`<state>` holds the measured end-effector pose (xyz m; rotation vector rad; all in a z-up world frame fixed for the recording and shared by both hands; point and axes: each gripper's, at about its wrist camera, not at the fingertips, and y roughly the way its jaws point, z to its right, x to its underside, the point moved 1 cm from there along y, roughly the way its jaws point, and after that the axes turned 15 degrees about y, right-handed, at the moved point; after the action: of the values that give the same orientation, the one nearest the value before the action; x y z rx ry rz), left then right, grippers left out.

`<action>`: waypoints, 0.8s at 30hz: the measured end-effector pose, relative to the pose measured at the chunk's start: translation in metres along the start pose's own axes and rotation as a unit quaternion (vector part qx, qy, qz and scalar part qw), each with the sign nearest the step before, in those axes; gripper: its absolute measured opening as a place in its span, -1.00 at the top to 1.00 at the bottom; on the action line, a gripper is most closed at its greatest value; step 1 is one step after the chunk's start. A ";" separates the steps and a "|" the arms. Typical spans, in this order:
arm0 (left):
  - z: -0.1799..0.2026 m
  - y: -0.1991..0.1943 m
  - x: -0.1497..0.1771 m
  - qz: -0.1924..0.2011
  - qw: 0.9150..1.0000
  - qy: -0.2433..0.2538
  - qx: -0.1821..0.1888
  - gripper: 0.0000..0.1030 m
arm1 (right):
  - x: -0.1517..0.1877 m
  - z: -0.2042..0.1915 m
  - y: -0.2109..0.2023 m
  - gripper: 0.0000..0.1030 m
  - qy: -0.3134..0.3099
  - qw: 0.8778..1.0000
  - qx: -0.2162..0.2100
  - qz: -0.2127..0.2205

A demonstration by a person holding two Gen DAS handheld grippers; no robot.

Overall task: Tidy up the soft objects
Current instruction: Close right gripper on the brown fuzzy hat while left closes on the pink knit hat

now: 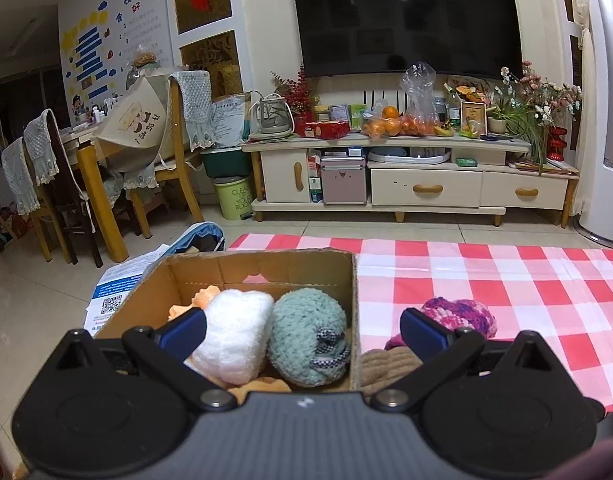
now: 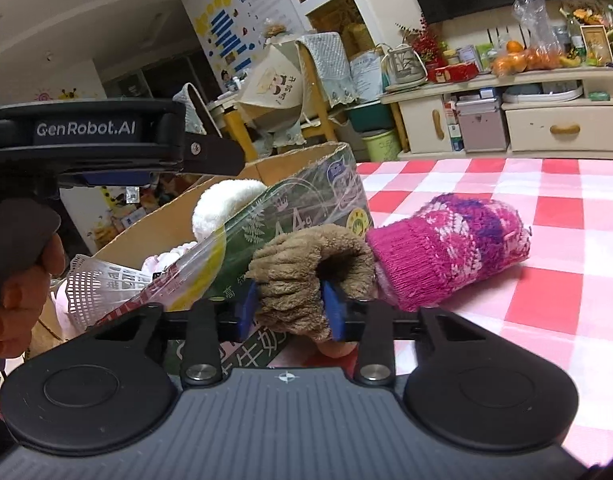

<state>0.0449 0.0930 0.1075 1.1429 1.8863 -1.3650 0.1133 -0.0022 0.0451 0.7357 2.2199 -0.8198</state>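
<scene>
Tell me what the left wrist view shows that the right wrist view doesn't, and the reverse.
Only the left wrist view: the box's inside, with a teal knit ball beside the white fluffy item, and the left gripper open above them, holding nothing.

Only the right wrist view: the right gripper shut on the brown fuzzy item, and the printed outer wall of the box.

Both: the cardboard box, the pink knit item on the checked cloth, and the white and brown items.

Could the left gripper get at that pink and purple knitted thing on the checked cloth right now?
Probably yes. The left gripper is open and empty, and the pink and purple knit lies just past its right finger, outside the cardboard box; nothing seems to block it.
</scene>
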 end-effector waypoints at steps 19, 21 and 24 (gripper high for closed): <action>0.045 0.000 -0.014 0.024 0.998 0.025 0.057 -0.98 | 0.001 0.025 -0.113 0.52 0.038 0.987 0.149 0.056; 0.056 0.001 -0.016 0.025 0.997 0.035 0.066 -0.98 | 0.004 0.032 -0.131 0.52 0.042 0.981 0.174 0.070; 0.072 0.002 -0.018 0.023 0.995 0.051 0.077 -0.98 | 0.004 0.046 -0.146 0.52 0.045 0.974 0.204 0.089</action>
<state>0.0523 0.0195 0.0967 1.3471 1.8379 -1.4730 0.0292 -0.1283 0.0655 1.1697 2.0450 -1.1870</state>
